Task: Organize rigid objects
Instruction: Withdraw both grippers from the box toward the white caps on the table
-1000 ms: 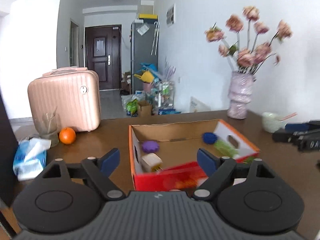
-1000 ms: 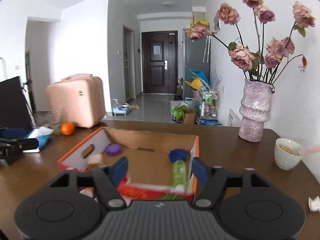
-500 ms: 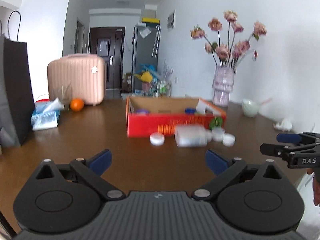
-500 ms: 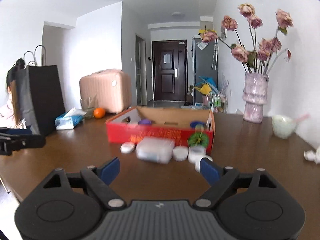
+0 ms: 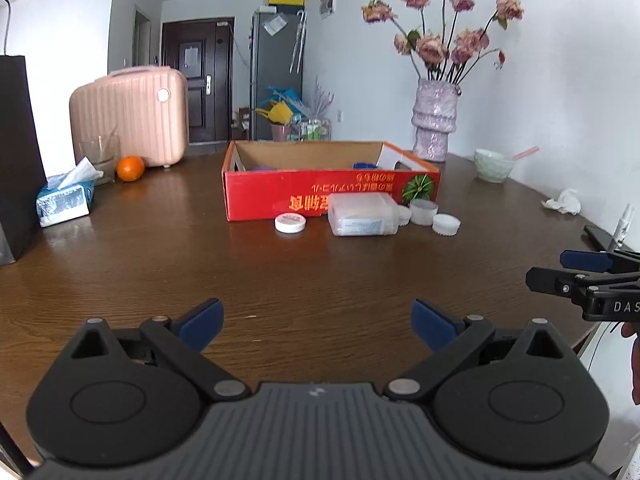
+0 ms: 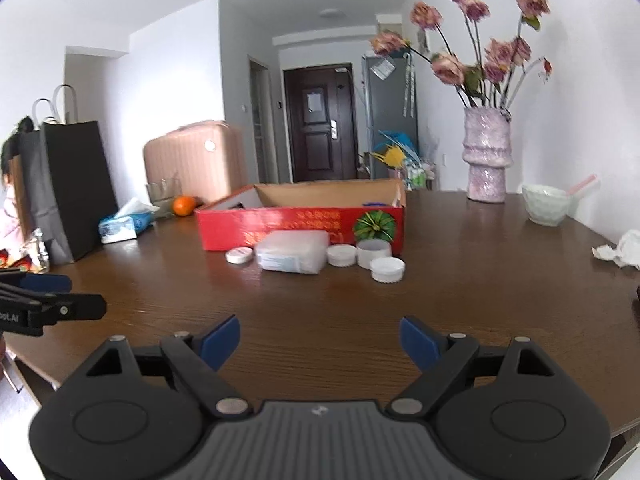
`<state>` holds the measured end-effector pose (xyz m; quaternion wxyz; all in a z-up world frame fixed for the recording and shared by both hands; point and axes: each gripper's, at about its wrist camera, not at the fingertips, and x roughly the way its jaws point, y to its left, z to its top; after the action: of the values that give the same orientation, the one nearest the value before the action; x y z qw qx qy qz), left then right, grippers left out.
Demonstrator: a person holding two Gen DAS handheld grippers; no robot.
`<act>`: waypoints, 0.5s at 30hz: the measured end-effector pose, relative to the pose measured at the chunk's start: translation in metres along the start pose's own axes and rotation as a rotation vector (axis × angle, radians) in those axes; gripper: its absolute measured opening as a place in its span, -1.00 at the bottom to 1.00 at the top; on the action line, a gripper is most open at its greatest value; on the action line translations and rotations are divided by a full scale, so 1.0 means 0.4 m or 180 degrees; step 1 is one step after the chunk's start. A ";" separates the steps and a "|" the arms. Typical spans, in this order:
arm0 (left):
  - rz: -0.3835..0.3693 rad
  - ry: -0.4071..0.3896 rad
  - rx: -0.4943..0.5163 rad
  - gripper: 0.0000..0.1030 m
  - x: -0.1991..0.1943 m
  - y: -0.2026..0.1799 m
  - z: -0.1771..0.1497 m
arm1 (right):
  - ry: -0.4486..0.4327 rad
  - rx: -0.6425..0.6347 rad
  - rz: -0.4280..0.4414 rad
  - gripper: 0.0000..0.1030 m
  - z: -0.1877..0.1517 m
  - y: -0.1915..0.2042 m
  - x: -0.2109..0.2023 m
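Observation:
A red cardboard box (image 5: 312,200) stands open in the middle of the brown table (image 5: 280,280); it also shows in the right wrist view (image 6: 280,228). In front of it lie a clear plastic container (image 5: 362,215), a flat white lid (image 5: 290,224) and three small white round jars (image 5: 424,212). The container (image 6: 292,256) and jars (image 6: 374,254) show in the right wrist view too. My left gripper (image 5: 316,320) is open and empty, low over the near table. My right gripper (image 6: 320,338) is open and empty, also far back from the box.
A pink suitcase (image 5: 128,116), a glass (image 5: 100,156), an orange (image 5: 130,168), a tissue pack (image 5: 64,200) and a black paper bag (image 5: 16,152) stand at the left. A vase of flowers (image 5: 434,124), a bowl (image 5: 492,165), crumpled tissue (image 5: 564,202) and a phone (image 5: 604,238) are at the right.
Both grippers have pulled back from over the box to the near edge of the table. The box and the items in front of it now sit farther away.

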<state>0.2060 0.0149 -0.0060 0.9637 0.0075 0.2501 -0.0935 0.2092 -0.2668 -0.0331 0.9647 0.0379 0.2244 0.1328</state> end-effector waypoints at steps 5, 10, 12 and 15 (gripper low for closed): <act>0.0068 0.0101 -0.0032 0.98 0.088 0.015 0.038 | 0.0199 0.0098 -0.0127 0.68 0.023 -0.051 0.087; 0.0083 0.0153 -0.0054 0.84 0.221 0.047 0.109 | 0.0305 0.0027 -0.0164 0.64 0.071 -0.094 0.195; 0.0047 0.0239 -0.0122 0.68 0.289 0.065 0.141 | 0.0341 -0.0014 -0.0168 0.61 0.092 -0.108 0.239; 0.0034 0.0324 -0.0187 0.55 0.383 0.085 0.183 | 0.0422 -0.0046 -0.0149 0.45 0.126 -0.131 0.315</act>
<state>0.3788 0.0168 -0.0171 0.9500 -0.0148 0.3013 -0.0805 0.3530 -0.2834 -0.0481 0.9508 0.0167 0.2876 0.1141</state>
